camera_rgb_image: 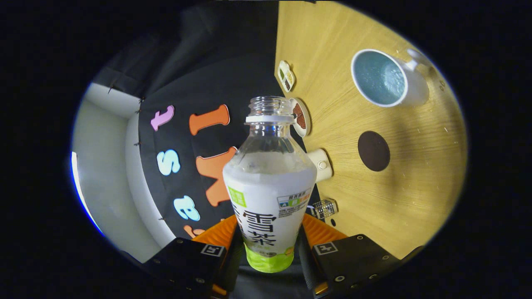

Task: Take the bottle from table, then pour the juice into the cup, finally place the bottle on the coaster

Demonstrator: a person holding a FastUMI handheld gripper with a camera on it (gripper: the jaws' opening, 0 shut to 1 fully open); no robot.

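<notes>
Claw view: claw (269, 253) clamped on the bottle (270, 182) at lower centre, one finger pressing each side of the labelled body. Bottle uncapped, neck open, carried lifted off the bench (415, 199) with the whole view rolled sideways, so looked mid-tilt toward the pour. Cup (384, 79) sat upper right on the bench, mouth open, handle on its far side, well apart from the bottle's neck. Dark round coaster (373, 150) lay at right centre, between bottle and cup. Small dishes (300, 117) and a pale round object (321, 165) just behind the bottle along the bench edge.

Judged as the pour stage, not yet over the cup. Best done by bringing the neck above the cup's rim first, then tipping slowly, grip kept firm so the bottle could not slip.
</notes>
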